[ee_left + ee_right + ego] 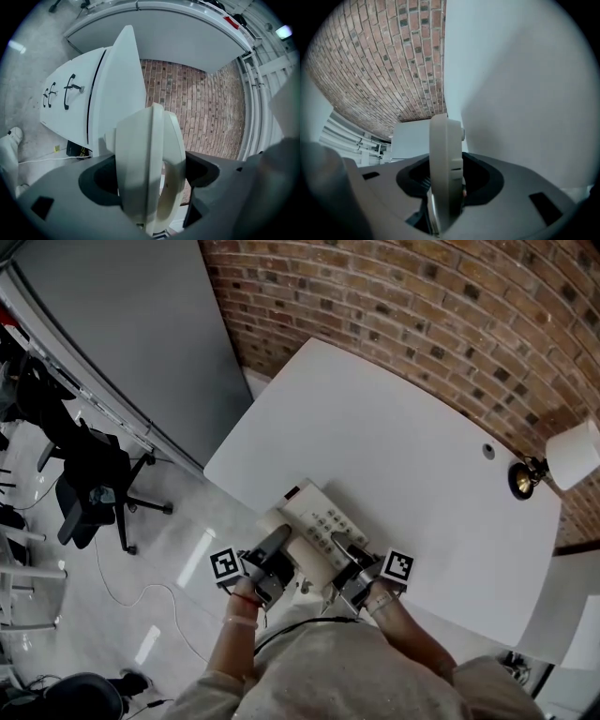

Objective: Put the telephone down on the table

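The left gripper (pixel 277 543) and the right gripper (pixel 349 555) each had jaws squeezed shut on a side of the boxy cream plastic telephone (pixel 314 519), likely keeping it level above the flat white table's (pixel 403 446) near edge.

One telephone (pixel 317 519) was on show, just the one. Two grippers were counted, the left gripper (pixel 279 538) and the right gripper (pixel 345 547), and each carried one marker cube: left cube (pixel 224 565), right cube (pixel 397 566). There was one white counter (pixel 403 427) with a single round hole (pixel 488 451), and one lamp (pixel 567 457). One black office chair (pixel 92 486) stood clear; any others behind it were too dark to count.
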A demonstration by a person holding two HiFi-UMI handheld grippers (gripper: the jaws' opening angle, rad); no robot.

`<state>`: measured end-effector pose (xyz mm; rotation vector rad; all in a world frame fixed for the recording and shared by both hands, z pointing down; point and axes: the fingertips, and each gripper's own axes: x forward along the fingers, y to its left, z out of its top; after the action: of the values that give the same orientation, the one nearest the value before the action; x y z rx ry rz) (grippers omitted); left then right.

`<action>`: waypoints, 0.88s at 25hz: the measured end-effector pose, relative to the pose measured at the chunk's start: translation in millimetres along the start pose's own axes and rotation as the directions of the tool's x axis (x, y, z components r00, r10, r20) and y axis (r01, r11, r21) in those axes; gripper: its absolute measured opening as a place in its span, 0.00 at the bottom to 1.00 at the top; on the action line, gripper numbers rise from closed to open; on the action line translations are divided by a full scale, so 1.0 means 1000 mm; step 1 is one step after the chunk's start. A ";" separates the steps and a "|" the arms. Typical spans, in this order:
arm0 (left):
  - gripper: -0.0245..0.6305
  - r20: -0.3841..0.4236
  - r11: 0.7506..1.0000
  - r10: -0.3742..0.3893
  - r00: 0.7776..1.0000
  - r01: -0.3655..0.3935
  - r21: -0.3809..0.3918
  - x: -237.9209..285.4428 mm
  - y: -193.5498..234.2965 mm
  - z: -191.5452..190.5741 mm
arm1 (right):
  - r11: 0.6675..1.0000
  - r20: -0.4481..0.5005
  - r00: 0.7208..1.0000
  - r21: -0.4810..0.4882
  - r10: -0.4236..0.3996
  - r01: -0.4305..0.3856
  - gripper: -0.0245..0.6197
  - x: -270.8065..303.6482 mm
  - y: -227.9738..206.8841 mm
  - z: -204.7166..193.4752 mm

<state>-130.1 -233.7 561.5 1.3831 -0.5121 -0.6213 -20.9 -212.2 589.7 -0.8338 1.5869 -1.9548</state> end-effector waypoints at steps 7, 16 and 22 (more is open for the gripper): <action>0.66 -0.054 1.000 0.001 0.999 -0.002 -0.014 0.014 0.005 0.034 | 1.000 0.076 0.997 0.018 0.001 -0.003 0.29 0.027 -0.003 0.010; 0.66 -0.086 1.000 0.000 0.996 -0.002 -0.017 0.043 0.005 0.058 | 0.997 0.191 0.981 0.069 0.017 -0.030 0.29 0.045 0.006 0.036; 0.66 -0.077 0.999 0.001 0.997 -0.003 -0.032 0.052 0.006 0.070 | 0.998 0.218 0.976 0.065 -0.003 -0.011 0.29 0.058 0.010 0.048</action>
<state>-137.7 -319.6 575.0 1.3708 -0.4403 -0.5700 -26.6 -287.4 595.3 -0.9810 1.3884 -1.8319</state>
